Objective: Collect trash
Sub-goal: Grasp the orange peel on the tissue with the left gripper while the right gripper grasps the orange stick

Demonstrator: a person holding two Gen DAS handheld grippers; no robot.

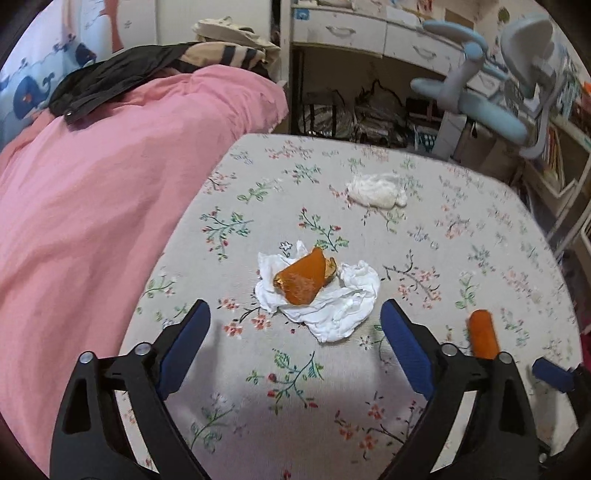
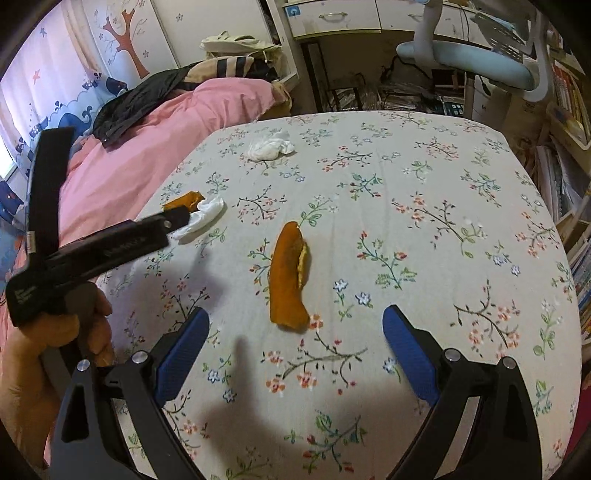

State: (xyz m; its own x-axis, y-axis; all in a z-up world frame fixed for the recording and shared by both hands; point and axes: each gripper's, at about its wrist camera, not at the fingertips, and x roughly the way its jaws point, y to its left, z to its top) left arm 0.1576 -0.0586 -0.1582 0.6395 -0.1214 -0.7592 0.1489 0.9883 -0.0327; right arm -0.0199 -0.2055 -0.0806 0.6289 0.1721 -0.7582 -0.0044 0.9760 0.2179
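Bed (image 1: 369, 424): covered by a grey floral sheet, with a pink duvet (image 1: 92, 206) heaped along its left side. Dark clothing (image 1: 110, 81) and striped fabric lie on top of the duvet at the far end. A desk with drawers (image 1: 351, 33) and a pale blue chair (image 1: 491, 110) stand beyond the foot of the bed.

Left gripper (image 1: 295, 314): jaws spread wide apart, holding nothing, hovering above the sheet just short of the near tissue. In the right wrist view its black body is seen at the left, held in a hand (image 2: 40, 350).

Right gripper (image 2: 295, 321): jaws likewise wide apart and empty, positioned just short of the long peel.

Trash items, all lying on the sheet:
- Flat white tissue (image 1: 332, 299), spread open directly ahead of the left gripper.
- Crumpled white tissue (image 1: 376, 190), farther up the bed, well apart from the others.
- Long orange peel (image 2: 290, 273), curved, lying alone directly ahead of the right gripper, between its finger lines.
- Short orange peel (image 1: 304, 278), resting on top of the flat white tissue.
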